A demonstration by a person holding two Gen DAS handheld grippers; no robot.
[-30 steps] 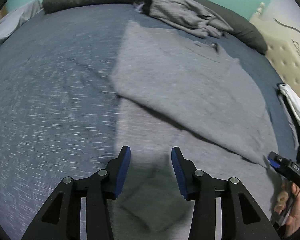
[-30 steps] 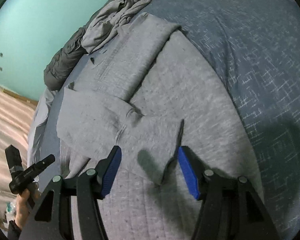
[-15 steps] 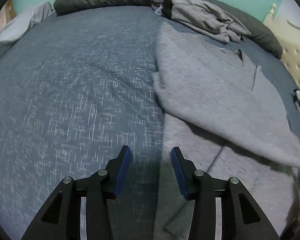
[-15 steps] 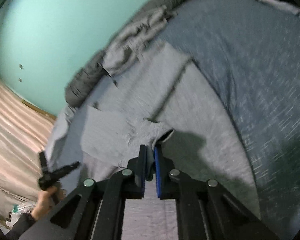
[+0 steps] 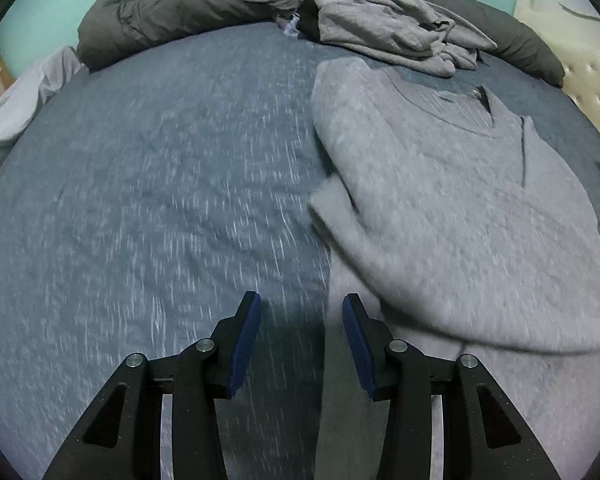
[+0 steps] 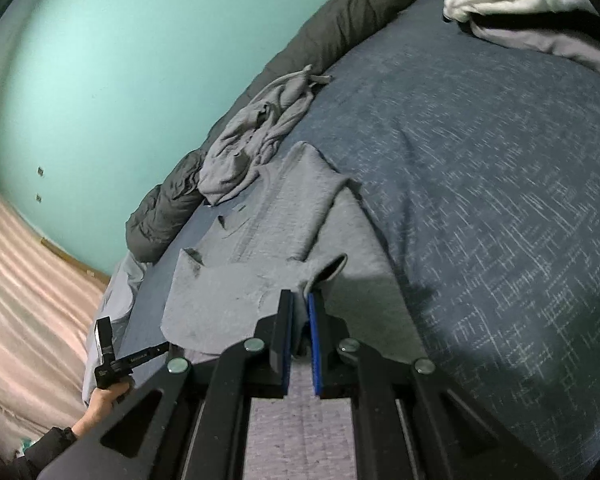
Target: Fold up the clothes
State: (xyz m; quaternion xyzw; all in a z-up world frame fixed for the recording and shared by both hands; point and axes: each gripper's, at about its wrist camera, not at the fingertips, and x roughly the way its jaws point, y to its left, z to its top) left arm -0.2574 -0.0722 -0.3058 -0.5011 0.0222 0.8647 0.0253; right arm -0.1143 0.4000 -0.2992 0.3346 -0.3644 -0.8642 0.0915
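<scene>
A grey shirt [image 5: 452,208] lies spread on the blue bedspread [image 5: 148,200], on the right side of the bed as the left wrist camera sees it, with its neckline toward the far edge and one sleeve folded in over the body. The right gripper [image 6: 299,320] points forward and somewhat down over the near part of the shirt; its jaws have just been closing and now pinch a fold of the grey cloth near the sleeve opening, the fabric lifted into a small peak between the blue pads [image 6: 313,340]. The left gripper [image 5: 300,340] tilts steeply down above the bedspread, right at the shirt's left edge, its jaws standing partly apart with nothing between them. In the right wrist view the person's left hand [image 6: 108,398] shows at the near left, wrapped round its gripper's handle, a dark sleeve behind it. A crumpled grey garment [image 5: 396,30] sits at the far side of the bed against a dark rolled blanket [image 5: 204,4], just beyond the shirt's neckline.
</scene>
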